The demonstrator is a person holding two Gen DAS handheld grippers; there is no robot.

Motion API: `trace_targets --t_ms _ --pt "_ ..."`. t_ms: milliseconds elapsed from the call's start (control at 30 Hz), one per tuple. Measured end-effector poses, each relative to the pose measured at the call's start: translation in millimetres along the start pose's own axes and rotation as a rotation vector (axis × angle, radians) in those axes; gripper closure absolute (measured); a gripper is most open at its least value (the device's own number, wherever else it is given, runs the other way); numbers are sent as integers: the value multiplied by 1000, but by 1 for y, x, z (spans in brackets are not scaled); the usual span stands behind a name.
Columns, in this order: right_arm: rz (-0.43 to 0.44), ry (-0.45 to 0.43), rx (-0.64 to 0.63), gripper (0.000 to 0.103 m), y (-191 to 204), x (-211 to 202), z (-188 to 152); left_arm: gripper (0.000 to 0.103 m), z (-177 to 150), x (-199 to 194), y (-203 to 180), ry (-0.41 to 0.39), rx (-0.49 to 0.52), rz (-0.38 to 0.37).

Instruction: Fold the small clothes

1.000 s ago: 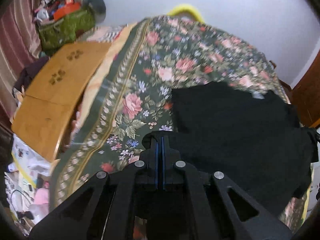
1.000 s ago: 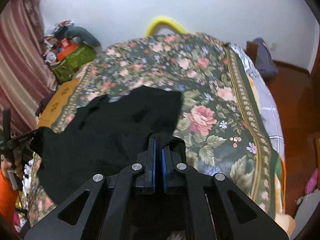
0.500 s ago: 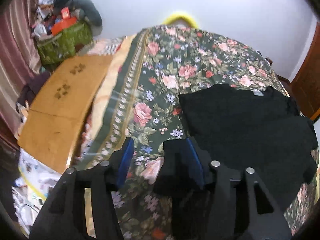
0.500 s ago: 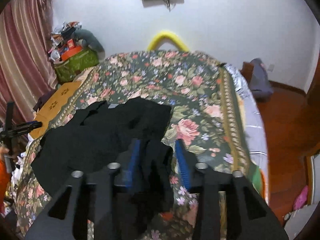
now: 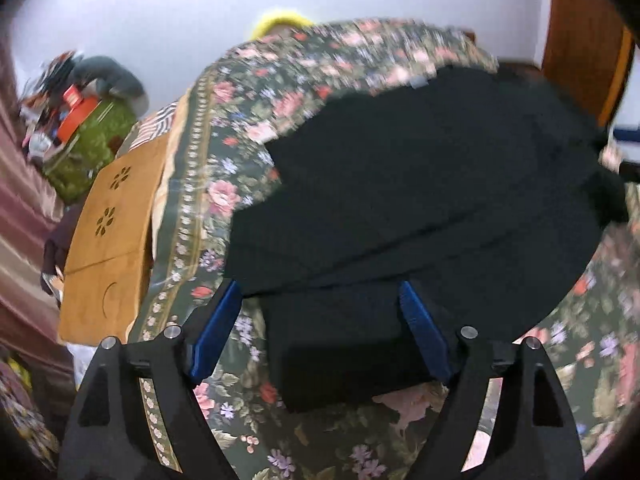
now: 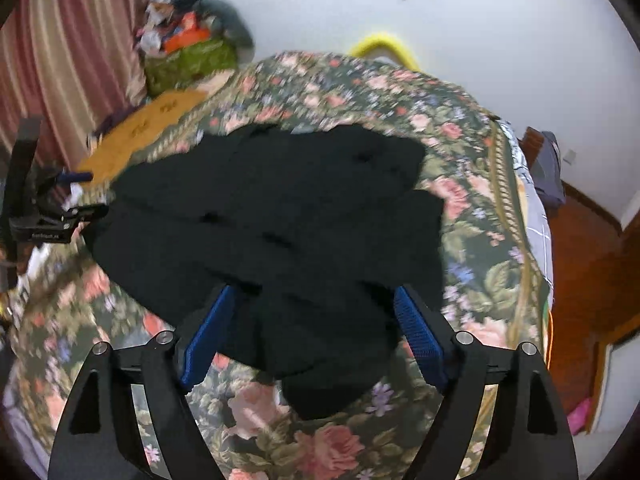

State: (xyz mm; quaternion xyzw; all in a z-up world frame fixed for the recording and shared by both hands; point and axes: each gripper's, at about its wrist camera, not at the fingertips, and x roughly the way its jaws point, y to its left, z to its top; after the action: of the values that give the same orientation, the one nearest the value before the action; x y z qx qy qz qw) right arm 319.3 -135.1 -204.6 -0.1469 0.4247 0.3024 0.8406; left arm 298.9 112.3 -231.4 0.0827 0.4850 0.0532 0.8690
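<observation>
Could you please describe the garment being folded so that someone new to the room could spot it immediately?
Start from the bed, covered by a dark green bedspread printed with pink roses. The black garment lies spread on it, its near edge between the opening jaws of both grippers. It is the only plain, unpatterned dark shape on the flowered cloth.

Two close wrist views steeply downward, sharing black garment [image 5: 420,200] on bedspread [image 6: 472,152]

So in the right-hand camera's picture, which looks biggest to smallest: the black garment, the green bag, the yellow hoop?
1. Black garment, by far the largest.
2. Green bag.
3. Yellow hoop, a little smaller than the bag.
The bag and hoop sit far from the camera, so their true sizes stay unsure.
</observation>
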Motion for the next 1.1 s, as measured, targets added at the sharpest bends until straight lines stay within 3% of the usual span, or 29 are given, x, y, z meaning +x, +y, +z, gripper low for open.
trace_targets --t_ms 100,267,467,600,767,867,1100 --pt "-33 36 -57 24 13 20 -5 21 2 22 -14 42 48 46" --pt "-57 71 -61 24 13 46 4 21 18 33 -14 39 50 47" --pt "-59 13 -43 25 2 48 39 21 47 47 -8 13 80 65" --pt "-117 -25 -33 26 -13 49 69 21 80 60 16 3 -9 70" --pt "-214 -185 153 28 -48 26 102 21 119 50 61 -77 -212 137" --pt "-148 -254 268 27 -65 6 104 21 118 37 75 -113 -250 152" --pt "-86 -154 251 26 -62 -6 78 21 75 29 75 -24 -236 40"
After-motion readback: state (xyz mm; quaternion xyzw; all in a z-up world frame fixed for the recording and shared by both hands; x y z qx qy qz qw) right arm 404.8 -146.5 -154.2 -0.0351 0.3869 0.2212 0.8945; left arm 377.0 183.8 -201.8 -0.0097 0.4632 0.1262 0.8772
